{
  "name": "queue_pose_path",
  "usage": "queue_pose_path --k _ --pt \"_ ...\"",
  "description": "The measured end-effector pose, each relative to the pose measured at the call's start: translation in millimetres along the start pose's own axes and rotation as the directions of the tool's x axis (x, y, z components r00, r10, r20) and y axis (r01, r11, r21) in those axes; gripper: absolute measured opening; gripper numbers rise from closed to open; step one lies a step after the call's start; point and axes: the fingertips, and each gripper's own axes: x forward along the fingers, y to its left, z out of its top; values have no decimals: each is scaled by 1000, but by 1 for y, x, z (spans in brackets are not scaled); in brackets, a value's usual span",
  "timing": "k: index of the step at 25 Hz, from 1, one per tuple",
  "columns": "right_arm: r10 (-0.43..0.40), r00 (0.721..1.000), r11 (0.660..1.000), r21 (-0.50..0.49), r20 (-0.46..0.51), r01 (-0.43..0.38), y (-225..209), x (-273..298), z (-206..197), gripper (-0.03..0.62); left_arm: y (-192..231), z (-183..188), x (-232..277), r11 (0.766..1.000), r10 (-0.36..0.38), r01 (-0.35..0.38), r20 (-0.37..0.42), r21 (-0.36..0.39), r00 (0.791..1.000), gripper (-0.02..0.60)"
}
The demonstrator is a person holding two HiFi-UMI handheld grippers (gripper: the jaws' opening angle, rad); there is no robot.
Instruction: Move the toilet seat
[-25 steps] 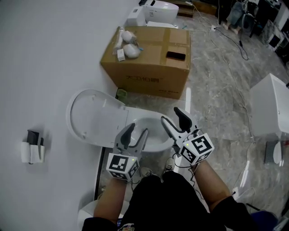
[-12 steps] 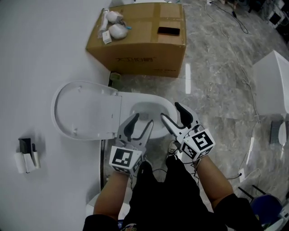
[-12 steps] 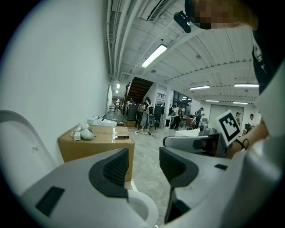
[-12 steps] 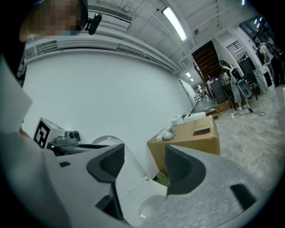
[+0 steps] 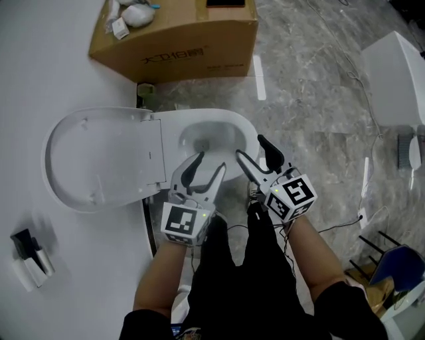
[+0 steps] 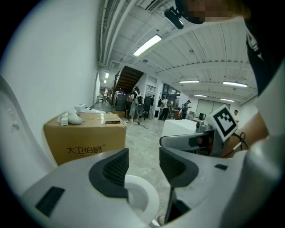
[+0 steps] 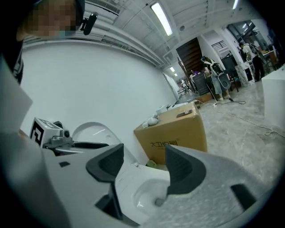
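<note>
Toilet seat (image 5: 99, 159): lifted, upright against the white wall (image 5: 40, 80), underside facing the room. It stands left of the toilet bowl (image 5: 242, 126) in the head view, hinged at the bowl's back edge.
Left hand-held gripper (image 5: 210, 162): released, jaws apart with nothing between the pads. It hangs over the near rim of the bowl, pointing across it, close to the seat's hinge side but clear of the seat.
Right hand-held gripper (image 5: 251, 147): released, jaws wide and just been opening, nothing between them. It sits beside the left one, over the bowl's front edge, well apart from the seat.
Cardboard box (image 5: 179, 40): on the grey stone floor (image 5: 312, 99) beyond the bowl, against the wall, with white bundles (image 5: 136, 13) on top.
Wall holder (image 5: 26, 255): small fitting on the wall, near side of the seat.
</note>
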Motion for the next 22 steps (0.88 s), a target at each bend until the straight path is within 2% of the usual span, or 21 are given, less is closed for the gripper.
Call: queue_pose_path --k 5,13,22 --pt "-49 998 998 44 -47 51 -26 6 -50 302 -1 -45 14 999 -39 38 -44 -15 998 207" --pt "-102 990 983 141 -102 116 -70 23 -131 319 2 -119 49 994 -65 58 -80 -89 995 207" --pt "-167 969 967 160 -181 197 -128 40 -228 330 5 -205 83 989 -83 70 -94 -133 992 207"
